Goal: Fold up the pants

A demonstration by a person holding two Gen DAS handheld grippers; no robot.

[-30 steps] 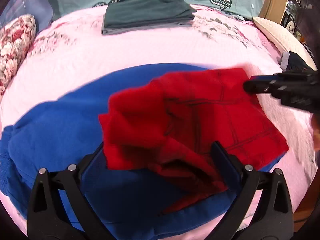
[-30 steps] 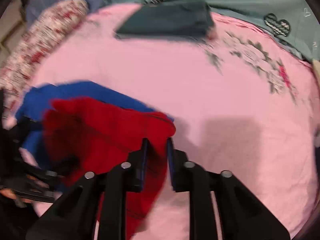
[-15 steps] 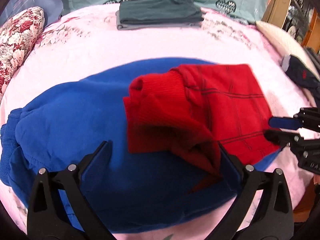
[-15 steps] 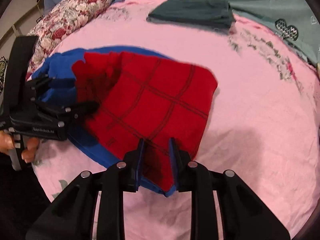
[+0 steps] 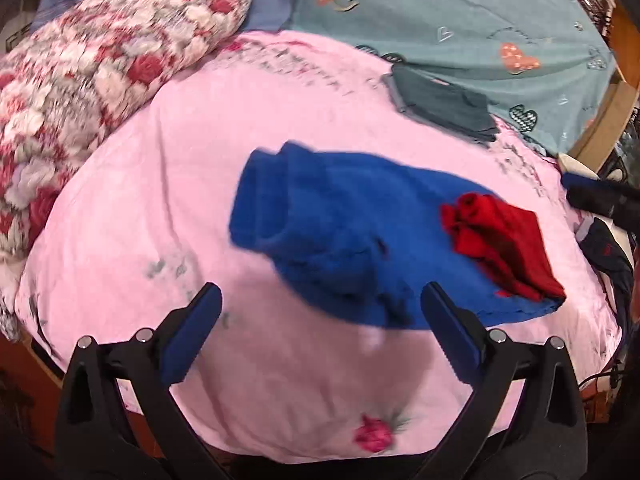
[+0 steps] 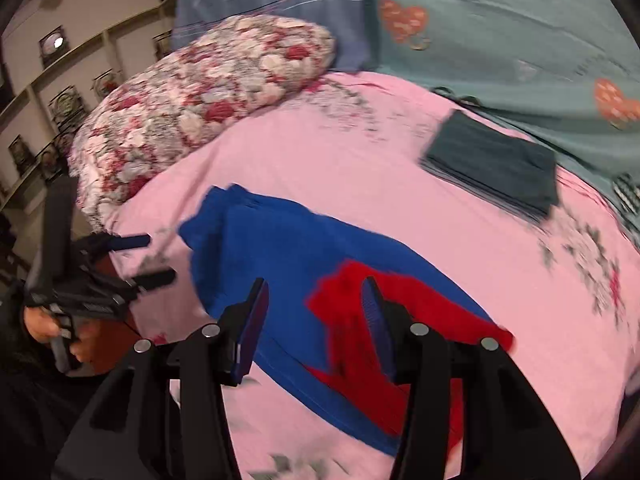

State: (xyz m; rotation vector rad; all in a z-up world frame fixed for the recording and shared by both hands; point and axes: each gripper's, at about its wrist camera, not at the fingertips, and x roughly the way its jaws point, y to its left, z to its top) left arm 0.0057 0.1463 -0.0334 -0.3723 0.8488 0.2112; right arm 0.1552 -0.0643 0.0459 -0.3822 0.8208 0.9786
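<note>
Blue pants (image 5: pixel 344 240) lie spread on the pink bed (image 5: pixel 240 140), with a red garment (image 5: pixel 504 244) crumpled on their right end. My left gripper (image 5: pixel 320 316) is open and empty, held above the bed just short of the pants' near edge. In the right wrist view the blue pants (image 6: pixel 280 248) and the red garment (image 6: pixel 424 312) lie under my right gripper (image 6: pixel 316 320), which is open and empty above them. The left gripper (image 6: pixel 152 260) shows there at the far left, open.
A folded dark green-grey garment (image 5: pixel 444 104) lies at the back of the bed; it also shows in the right wrist view (image 6: pixel 496 164). A floral pillow (image 5: pixel 92 68) sits at the back left. A teal heart-print blanket (image 5: pixel 460 28) lies behind. Dark clothing (image 5: pixel 608 248) hangs off the right edge.
Both grippers have pulled back from the clothes. The right gripper, shut on the red garment before, has opened and let go. The left view has swung left and away from the pants.
</note>
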